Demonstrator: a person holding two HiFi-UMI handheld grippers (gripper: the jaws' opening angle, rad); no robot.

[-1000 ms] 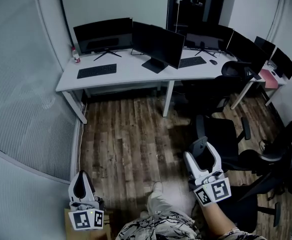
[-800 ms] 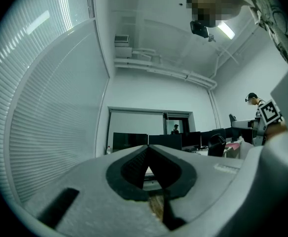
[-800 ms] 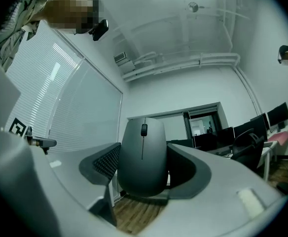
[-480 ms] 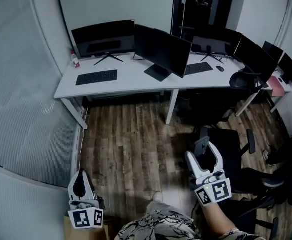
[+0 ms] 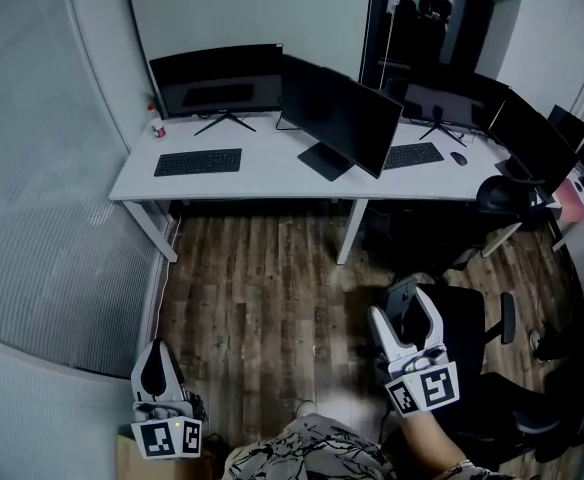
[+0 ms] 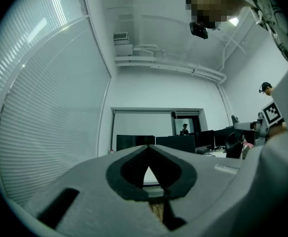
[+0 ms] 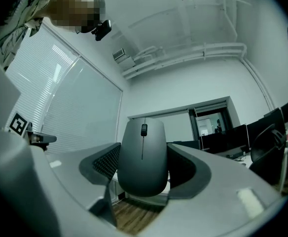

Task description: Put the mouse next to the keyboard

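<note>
Still in transit. Mouse picked up, not yet delivered.

Head view: right gripper (image 5: 404,310) is held low over the wooden floor (image 5: 262,288), with the mouse (image 5: 399,295) standing between its jaws. Left gripper (image 5: 159,360) hangs low at the person's left side, carrying nothing. White bench (image 5: 272,173) is well ahead, across open floor. A keyboard (image 5: 198,161) lies on its left part in front of a monitor (image 5: 217,78), with bare bench on both sides of it. A second keyboard (image 5: 413,155) farther right already has its own mouse (image 5: 459,158) just beside it, so the left one is probably the target. A dark office chair (image 5: 472,318) sits just right of the right gripper.

Left gripper view: jaws closed tip to tip, nothing between them; the monitors show small in the distance.

Right gripper view: jaws clamped on the flanks of the grey mouse, scroll wheel facing the camera, nose upward. Grip looks square and firm.

Progress: the grasp is done. What is left is the walk to the bench, the reach, setting the mouse down beside the keyboard, and the release.

Against the earlier frames: the bench and left keyboard sit a little lower and more central in the head view, and the chairs at right have slid towards the edge, so the person seems to be closing in on the bench. Both grippers keep the same posture and hold.
</note>
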